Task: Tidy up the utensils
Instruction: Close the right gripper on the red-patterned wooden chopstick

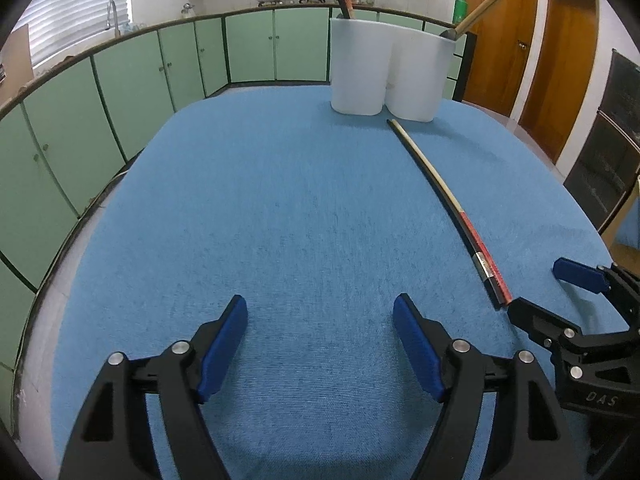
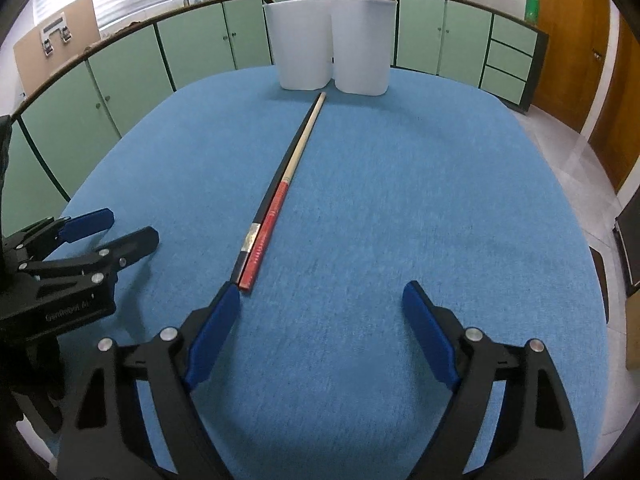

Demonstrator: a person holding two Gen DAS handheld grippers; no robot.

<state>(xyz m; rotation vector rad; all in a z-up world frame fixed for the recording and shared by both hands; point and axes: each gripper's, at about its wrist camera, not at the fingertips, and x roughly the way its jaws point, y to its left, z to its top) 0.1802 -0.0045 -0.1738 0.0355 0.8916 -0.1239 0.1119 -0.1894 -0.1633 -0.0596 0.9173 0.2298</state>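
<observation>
Chopsticks [image 2: 280, 196] lie before white holder [image 2: 328, 44], unobstructed.

Blue cloth [image 2: 400, 200], white holders [image 2: 328, 48], red-and-cream chopstick [image 2: 280, 200] beside black one [image 2: 262, 208], blue gripper pads [image 2: 212, 332], green cabinets [image 2: 128, 76].

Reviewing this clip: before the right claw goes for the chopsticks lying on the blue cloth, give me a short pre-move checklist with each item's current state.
1. Right claw open and empty: ok.
2. Left claw open, empty, and off to the side of the chopsticks: ok.
3. Chopsticks lying flat, side by side on the blue cloth, nothing on top of them: ok.
4. Chopsticks centred between the right claw's fingers: not ok; their near ends lie at the left fingertip, not in the gap.
5. White holder upright at the far end of the table: ok.
6. Free space inside the holder's compartments: cannot tell; only the tops of utensils show above the rim.
</observation>
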